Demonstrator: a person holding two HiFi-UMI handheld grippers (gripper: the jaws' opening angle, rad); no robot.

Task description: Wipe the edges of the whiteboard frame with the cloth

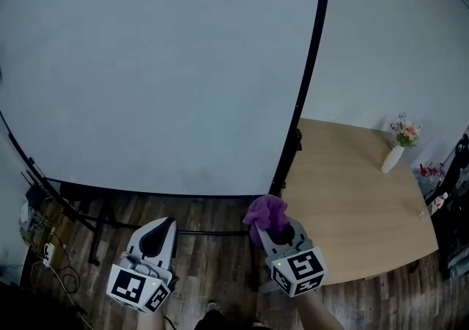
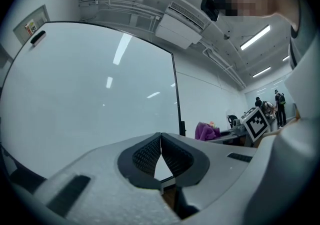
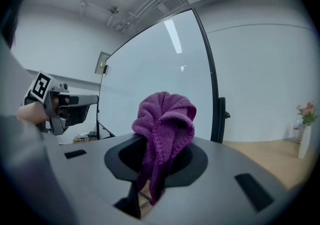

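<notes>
Right gripper [image 3: 159,161] is clamping the purple cloth [image 3: 167,119]; whiteboard frame [image 3: 212,94] is standing ahead of it, slightly right. Left gripper [image 2: 161,143] is holding nothing, jaws pressed together.

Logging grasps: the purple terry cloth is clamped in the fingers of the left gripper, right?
No. The purple terry cloth is clamped in the fingers of the right gripper, as the right gripper view shows; the left gripper is shut and empty.
</notes>
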